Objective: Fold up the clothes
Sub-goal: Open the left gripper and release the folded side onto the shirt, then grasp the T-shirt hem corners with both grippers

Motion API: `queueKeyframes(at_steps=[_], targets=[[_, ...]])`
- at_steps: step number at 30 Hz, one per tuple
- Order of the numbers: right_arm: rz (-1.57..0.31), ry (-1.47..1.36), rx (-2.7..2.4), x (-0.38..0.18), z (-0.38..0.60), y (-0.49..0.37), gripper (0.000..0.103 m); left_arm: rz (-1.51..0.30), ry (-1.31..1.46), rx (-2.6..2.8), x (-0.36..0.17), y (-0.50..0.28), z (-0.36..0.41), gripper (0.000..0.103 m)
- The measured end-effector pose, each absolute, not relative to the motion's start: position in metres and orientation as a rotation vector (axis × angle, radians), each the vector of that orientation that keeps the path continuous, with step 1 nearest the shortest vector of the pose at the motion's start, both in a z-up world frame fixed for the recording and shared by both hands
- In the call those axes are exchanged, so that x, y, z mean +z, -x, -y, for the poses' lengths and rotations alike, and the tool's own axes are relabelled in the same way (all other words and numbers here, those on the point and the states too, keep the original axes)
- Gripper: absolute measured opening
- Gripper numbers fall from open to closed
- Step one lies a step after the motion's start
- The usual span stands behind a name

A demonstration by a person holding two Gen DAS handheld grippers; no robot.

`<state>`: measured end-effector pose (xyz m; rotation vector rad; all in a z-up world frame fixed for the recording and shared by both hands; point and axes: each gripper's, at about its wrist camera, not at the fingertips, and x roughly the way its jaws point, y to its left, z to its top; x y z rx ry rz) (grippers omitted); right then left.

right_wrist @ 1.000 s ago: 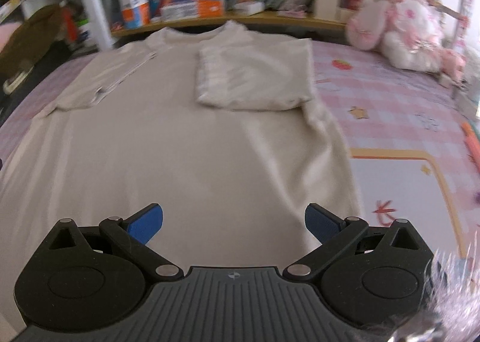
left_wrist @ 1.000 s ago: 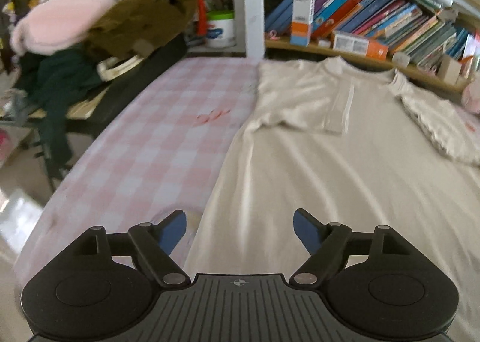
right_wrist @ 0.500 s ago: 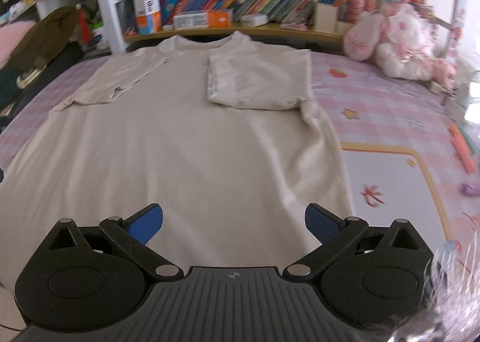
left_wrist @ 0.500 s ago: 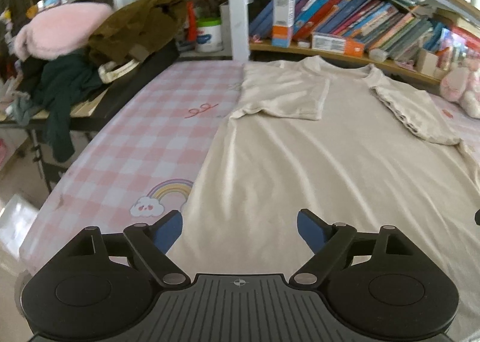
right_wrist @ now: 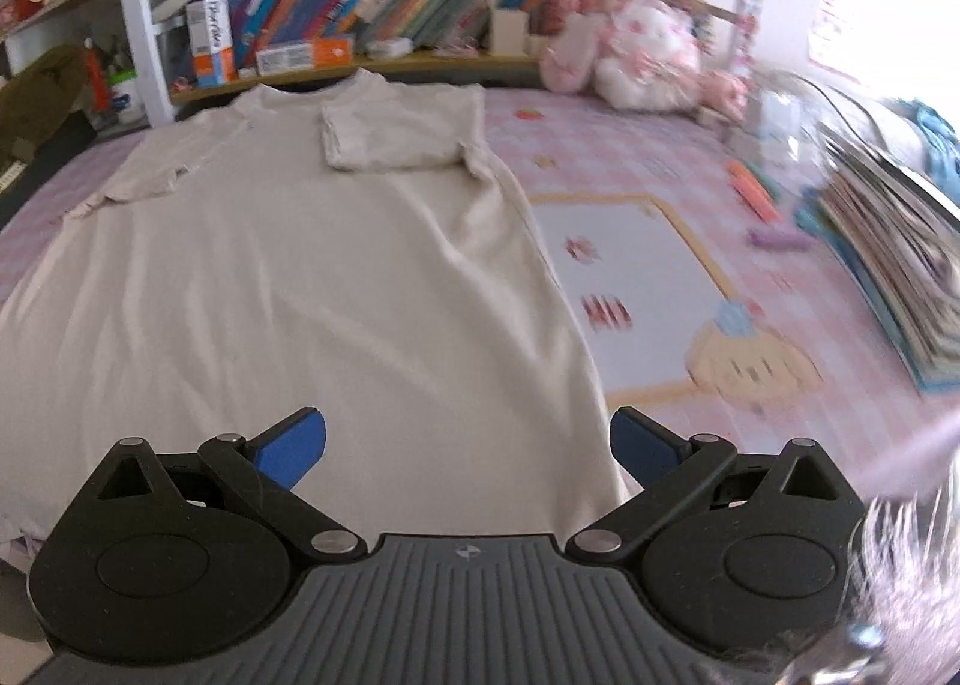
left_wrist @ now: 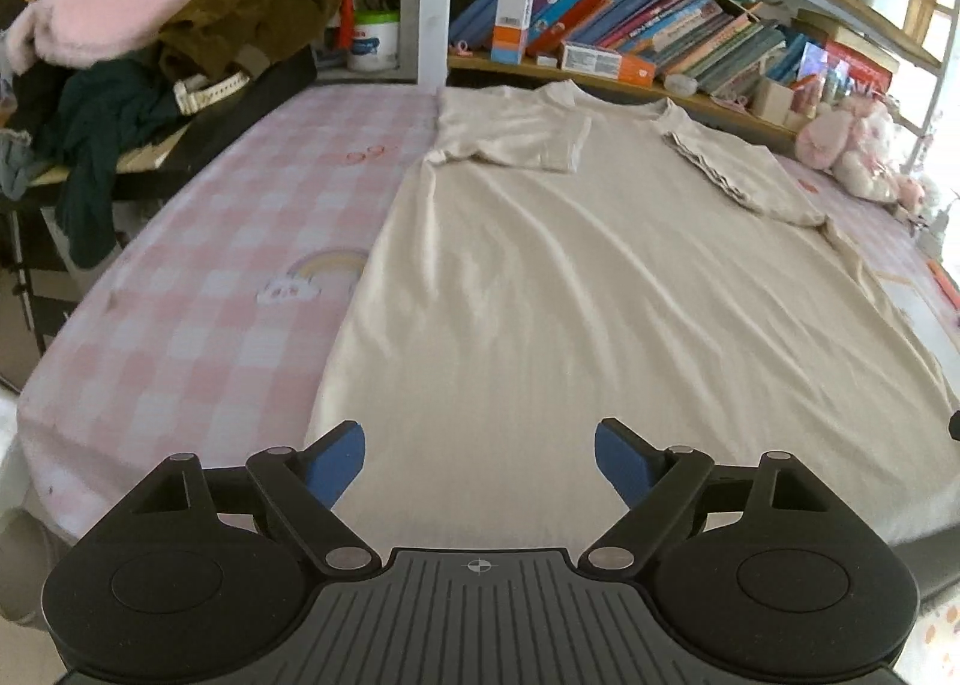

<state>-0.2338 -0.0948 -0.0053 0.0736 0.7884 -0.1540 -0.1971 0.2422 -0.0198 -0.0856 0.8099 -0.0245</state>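
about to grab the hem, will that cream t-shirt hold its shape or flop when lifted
The cream t-shirt will probably flop: it lies flat with soft ripples and both sleeves already folded in. It looks thin and light, so one lifted corner would likely drag the rest. Pushed, it may bunch on the checked sheet.

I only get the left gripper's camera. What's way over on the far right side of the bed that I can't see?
Observer: A stack of picture books lies by the right edge, seen only from the right wrist.
Child: Anything else near them?
Observer: A white drawing board with a yellow border sits beside the cream shirt.
Child: Is the other gripper holding the shirt?
Observer: No. The right gripper is open above the shirt's near right corner, nothing between its pads.
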Motion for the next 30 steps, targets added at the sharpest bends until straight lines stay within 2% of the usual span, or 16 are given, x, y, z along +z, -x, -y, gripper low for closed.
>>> queueKeyframes(at_steps=[9,18,20,21,25,26,30], targets=[[-0.846,-0.133,-0.205,-0.010,0.104,0.275,0.102,-0.796,0.137,-0.045,-0.028,0.232,-0.259,0.086],[-0.880,-0.189,-0.177,-0.013,0.124,0.281,0.099,-0.824,0.155,-0.012,-0.035,0.243,-0.275,0.086],[-0.896,-0.194,-0.175,-0.016,0.132,0.278,0.091,-0.839,0.157,0.009,-0.037,0.240,-0.282,0.084],[-0.906,-0.199,-0.173,-0.017,0.135,0.276,0.083,-0.849,0.159,0.018,-0.038,0.238,-0.285,0.083],[-0.941,-0.199,-0.164,-0.021,0.150,0.270,0.068,-0.909,0.141,0.025,-0.046,0.227,-0.300,0.067],[-0.956,-0.197,-0.147,-0.022,0.154,0.267,0.068,-0.919,0.144,0.015,-0.049,0.224,-0.305,0.063],[-1.067,-0.188,-0.055,-0.027,0.174,0.254,0.066,-0.982,0.180,-0.060,-0.062,0.211,-0.319,0.062]])
